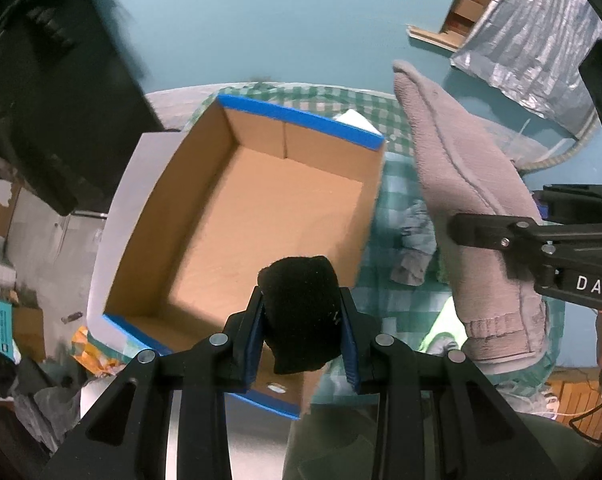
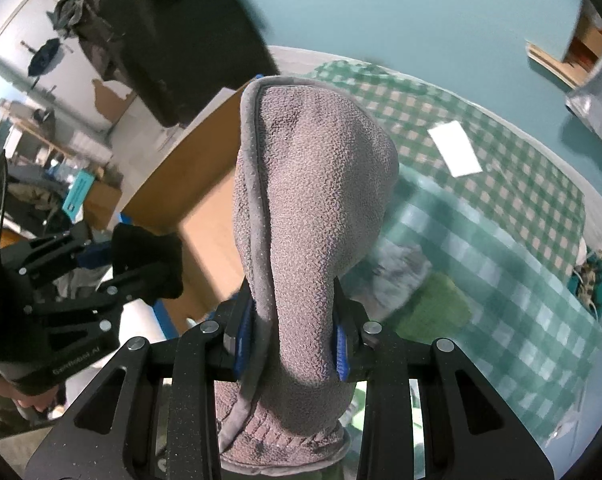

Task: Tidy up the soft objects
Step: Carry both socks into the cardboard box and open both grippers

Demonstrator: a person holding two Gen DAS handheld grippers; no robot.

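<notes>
My left gripper [image 1: 303,332] is shut on a black rolled soft item [image 1: 301,312] and holds it above the near edge of an open cardboard box [image 1: 261,208] with blue tape on its rim. My right gripper [image 2: 291,340] is shut on a grey fleece sock [image 2: 305,208] and holds it upright in the air, right of the box. The sock [image 1: 461,200] and the right gripper [image 1: 481,236] also show in the left wrist view. The left gripper [image 2: 141,264] with the black item [image 2: 149,256] shows at the left of the right wrist view.
A green checked cloth [image 2: 501,240] covers the table. On it lie a grey-blue cloth [image 1: 413,248], a green soft item [image 2: 437,308] and a white paper [image 2: 455,152]. A dark bag [image 1: 53,80] hangs at the left. A silver sheet [image 1: 533,40] is at the far right.
</notes>
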